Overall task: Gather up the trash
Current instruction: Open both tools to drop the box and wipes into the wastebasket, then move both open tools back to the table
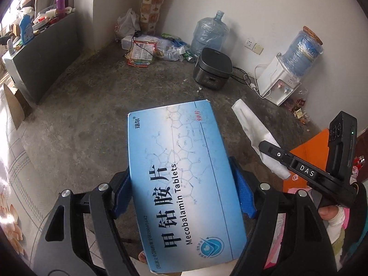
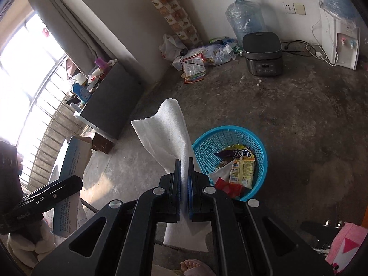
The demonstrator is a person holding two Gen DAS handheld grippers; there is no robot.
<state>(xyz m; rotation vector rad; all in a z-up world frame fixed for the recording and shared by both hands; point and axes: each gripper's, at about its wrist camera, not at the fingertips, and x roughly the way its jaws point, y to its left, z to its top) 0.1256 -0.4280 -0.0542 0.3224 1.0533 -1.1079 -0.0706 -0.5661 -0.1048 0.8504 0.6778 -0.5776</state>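
With the left gripper (image 1: pixel 184 191) clamping the tablet box (image 1: pixel 184 179) across wide-set jaws and the right gripper (image 2: pixel 184 179) pinching the tissue (image 2: pixel 165 128) in near-closed jaws, each should be centred above the blue basket (image 2: pixel 200 142) before release.

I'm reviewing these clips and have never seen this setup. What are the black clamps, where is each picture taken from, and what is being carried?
There is no robot here: a person holds a hand-operated two-finger gripper in each hand, and each has a wide-angle camera looking forward along its fingers. In the left view, the left gripper clamps a blue medicine box by its two long sides. In the right view, the right gripper is shut on a white paper towel. Below it, on the concrete floor, stands a blue basket already holding snack wrappers. A rice cooker and water jug stand by the wall.
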